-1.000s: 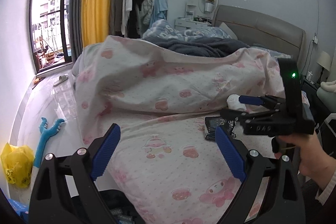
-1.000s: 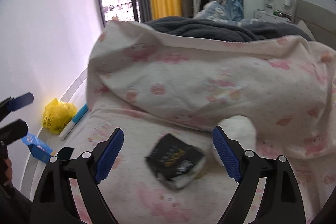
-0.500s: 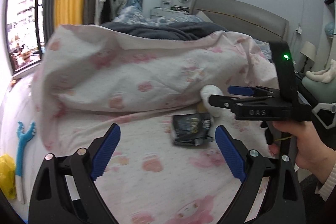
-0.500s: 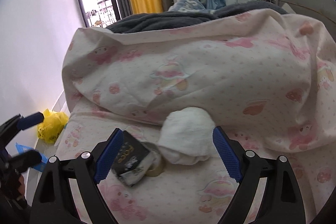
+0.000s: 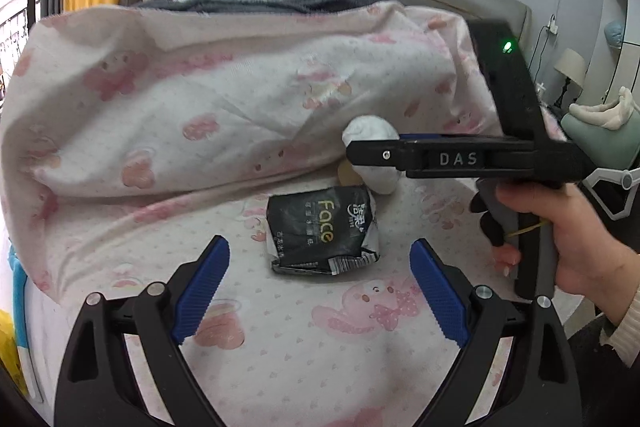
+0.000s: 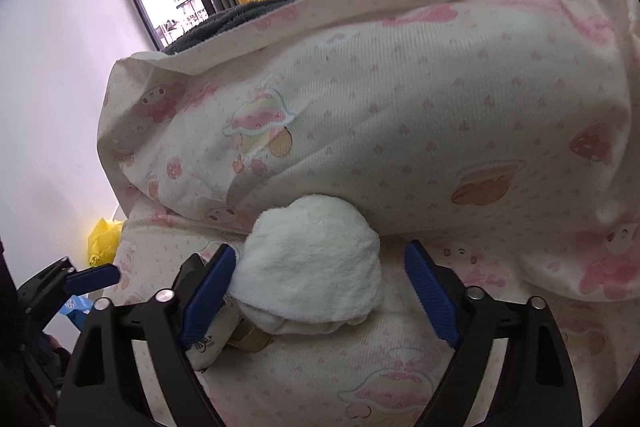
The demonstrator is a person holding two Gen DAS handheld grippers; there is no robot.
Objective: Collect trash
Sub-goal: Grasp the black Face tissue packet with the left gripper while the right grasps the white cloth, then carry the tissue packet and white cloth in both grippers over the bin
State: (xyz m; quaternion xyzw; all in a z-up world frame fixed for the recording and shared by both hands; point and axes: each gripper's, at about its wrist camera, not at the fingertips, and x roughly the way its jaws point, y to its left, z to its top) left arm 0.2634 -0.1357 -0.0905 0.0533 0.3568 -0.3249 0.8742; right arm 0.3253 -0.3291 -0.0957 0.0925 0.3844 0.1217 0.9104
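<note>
Pink-printed bedsheet (image 5: 280, 339) covers the mattress, and a bunched quilt (image 5: 224, 95) in the same cartoon print rises behind it like a wall; a grey blanket (image 5: 320, 1) shows over its top edge. Two pieces of trash lie at the foot of that quilt. One is a crumpled black wrapper (image 5: 322, 229) with yellow "Face" lettering, torn and silvery at its lower right corner, lying flat with its long axis running toward and away from the left camera and the lettering running the same way. Just beyond it and to its right sits a white wad of tissue or cloth (image 6: 312, 263), soft and rounded, wider than tall, pressed up against the quilt fold; a small tan scrap (image 5: 346, 174) peeks out beside it.

Left gripper (image 5: 320, 291) hangs above the sheet with jaws wide apart, the wrapper ahead of its tips and nothing between them. Right gripper (image 6: 316, 291), held in a hand (image 5: 560, 227), straddles the white wad: its jaws are closing, the left pad just at the wad's edge, the right pad clear of it. Open sheet lies in front of both items; the quilt blocks the far side, and the mattress edge drops off at the left toward a yellow bag (image 6: 105, 241) on the floor
</note>
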